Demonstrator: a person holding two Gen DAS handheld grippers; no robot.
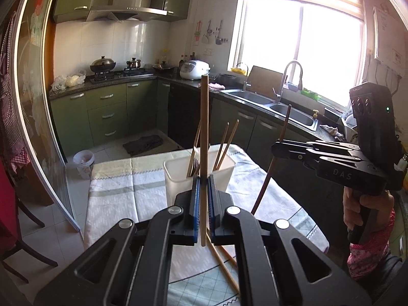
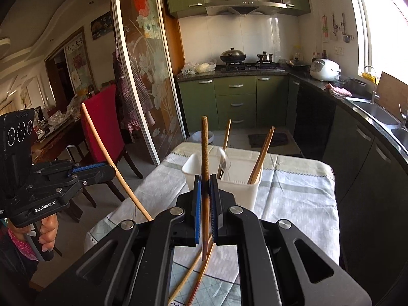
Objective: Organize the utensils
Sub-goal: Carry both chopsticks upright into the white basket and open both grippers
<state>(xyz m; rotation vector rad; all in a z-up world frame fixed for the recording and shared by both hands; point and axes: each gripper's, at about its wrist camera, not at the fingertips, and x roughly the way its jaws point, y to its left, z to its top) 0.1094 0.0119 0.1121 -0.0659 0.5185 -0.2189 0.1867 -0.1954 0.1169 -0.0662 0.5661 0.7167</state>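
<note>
My left gripper (image 1: 203,178) is shut on a light wooden chopstick (image 1: 204,127), held upright just in front of the white utensil holder (image 1: 178,178). My right gripper (image 2: 205,179) is shut on a dark brown chopstick (image 2: 204,148), also upright near the holder (image 2: 239,191). The holder has several chopsticks (image 2: 262,153) and a fork (image 2: 224,163) in it. Two loose chopsticks (image 2: 196,275) lie on the tablecloth under the grippers. Each gripper shows in the other's view, the right one (image 1: 276,148) and the left one (image 2: 112,169).
The small table has a pale checked cloth (image 1: 122,186). A red chair (image 2: 102,119) stands to its left. Green cabinets, a stove with pots (image 2: 233,56), a rice cooker (image 2: 325,68) and a sink (image 1: 293,112) line the far and right walls. A bin (image 1: 83,160) stands on the floor.
</note>
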